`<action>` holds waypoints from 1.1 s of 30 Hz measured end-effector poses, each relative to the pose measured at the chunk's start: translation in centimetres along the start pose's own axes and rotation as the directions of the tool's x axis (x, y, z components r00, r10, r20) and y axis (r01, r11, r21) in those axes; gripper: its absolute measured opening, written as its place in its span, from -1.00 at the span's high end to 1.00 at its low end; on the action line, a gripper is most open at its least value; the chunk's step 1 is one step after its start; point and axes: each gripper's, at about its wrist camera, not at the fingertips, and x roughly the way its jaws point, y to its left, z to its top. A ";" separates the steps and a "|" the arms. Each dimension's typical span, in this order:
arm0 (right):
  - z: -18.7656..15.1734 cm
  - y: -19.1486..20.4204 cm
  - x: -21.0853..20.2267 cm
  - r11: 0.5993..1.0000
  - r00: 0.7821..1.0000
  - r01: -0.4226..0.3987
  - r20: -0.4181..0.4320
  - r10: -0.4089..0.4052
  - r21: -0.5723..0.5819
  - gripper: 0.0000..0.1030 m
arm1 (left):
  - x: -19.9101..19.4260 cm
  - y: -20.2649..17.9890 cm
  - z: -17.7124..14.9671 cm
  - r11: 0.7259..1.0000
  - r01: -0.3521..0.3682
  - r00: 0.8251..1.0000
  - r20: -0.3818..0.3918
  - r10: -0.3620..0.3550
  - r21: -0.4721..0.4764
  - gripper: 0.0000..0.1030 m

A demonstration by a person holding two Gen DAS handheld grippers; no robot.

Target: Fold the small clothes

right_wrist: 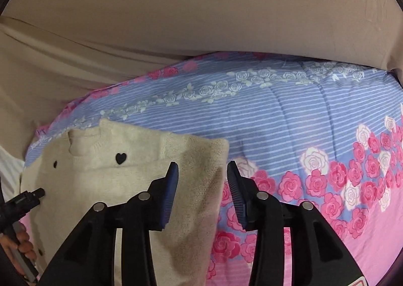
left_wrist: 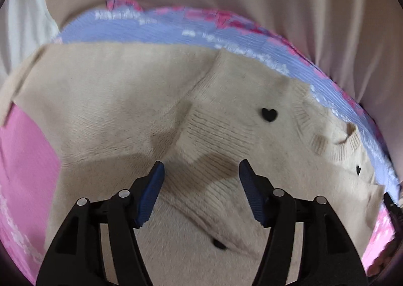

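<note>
A small cream knit cardigan [left_wrist: 121,99] with black heart buttons [left_wrist: 269,114] lies on a flowered bedspread [left_wrist: 156,31]. One sleeve is folded across its front. My left gripper [left_wrist: 201,172] is open and empty just above the folded sleeve. In the right wrist view the cardigan [right_wrist: 100,180] lies at the left, its right side folded over. My right gripper [right_wrist: 202,172] is open and empty above the cardigan's right edge. The left gripper shows at the far left of the right wrist view [right_wrist: 27,200], held by a hand.
The bedspread [right_wrist: 302,122] is blue-striped with pink and white roses and spreads to the right. A beige sheet [right_wrist: 201,9] rises behind it. A white cloth [left_wrist: 22,21] lies at the far left.
</note>
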 end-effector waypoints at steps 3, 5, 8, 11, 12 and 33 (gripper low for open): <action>0.1 -0.4 1.2 1.000 1.000 0.013 -0.025 -0.012 0.026 0.82 | -0.1 -0.6 0.1 0.996 -0.042 0.998 0.048 0.038 0.073 0.70; 0.7 1.3 0.9 0.998 0.998 0.059 -0.003 -0.059 -0.029 0.75 | -0.5 -0.1 0.2 0.998 -0.013 0.999 0.047 0.011 0.053 0.83; 0.3 4.0 -1.1 0.989 0.995 0.076 0.069 -0.068 -0.124 0.14 | -0.8 1.0 0.0 0.999 0.034 0.998 0.051 -0.035 0.027 0.89; -0.5 5.9 -0.9 0.978 0.997 0.060 0.056 -0.049 -0.200 0.14 | -1.0 1.1 -0.1 0.999 0.040 0.998 0.050 -0.042 0.035 0.90; -0.7 5.9 -0.5 0.977 0.998 0.061 0.045 -0.053 -0.205 0.10 | -1.2 1.0 -0.1 0.998 0.046 0.998 0.049 -0.047 0.032 0.90; -1.6 4.6 -2.5 0.995 0.994 -0.102 0.034 0.102 -0.015 0.62 | -1.5 2.7 0.9 1.000 0.012 0.999 0.041 -0.012 0.000 0.81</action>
